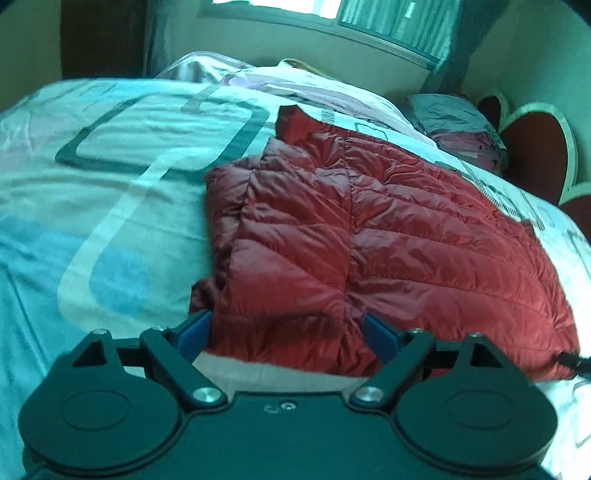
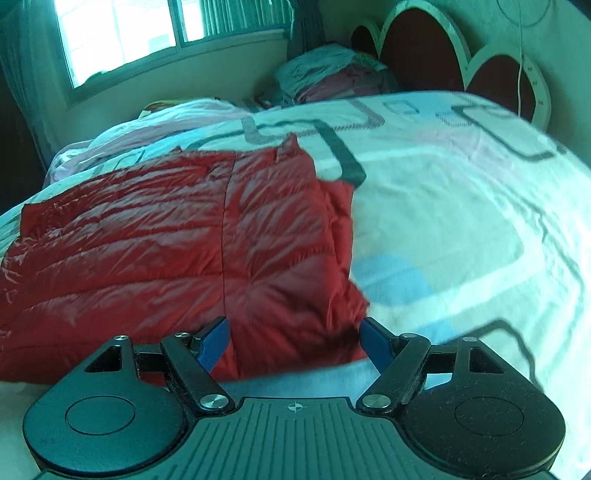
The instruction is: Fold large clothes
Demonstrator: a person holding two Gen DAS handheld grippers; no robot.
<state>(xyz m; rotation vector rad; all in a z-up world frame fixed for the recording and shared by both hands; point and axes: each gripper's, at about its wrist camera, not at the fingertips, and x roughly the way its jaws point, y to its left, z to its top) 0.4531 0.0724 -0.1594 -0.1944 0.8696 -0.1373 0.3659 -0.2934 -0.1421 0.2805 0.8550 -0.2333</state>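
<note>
A red quilted down jacket point(image 1: 369, 236) lies flat on the patterned bedspread point(image 1: 110, 184), its collar pointing away and its side parts folded inward. In the left wrist view my left gripper point(image 1: 286, 338) hovers over the jacket's near hem at its left corner, blue pads spread wide with nothing pressed between them. The right wrist view shows the same jacket point(image 2: 166, 251) to the left, with my right gripper point(image 2: 295, 343) over its near right corner. Its blue fingers point(image 2: 216, 343) stand apart and grip nothing.
A stack of folded bedding point(image 2: 332, 74) sits at the head of the bed by a red scalloped headboard point(image 2: 424, 51). Pale pink sheets point(image 1: 295, 85) are bunched beyond the jacket under a window point(image 2: 122, 33). The bedspread point(image 2: 461, 221) stretches wide to the jacket's right.
</note>
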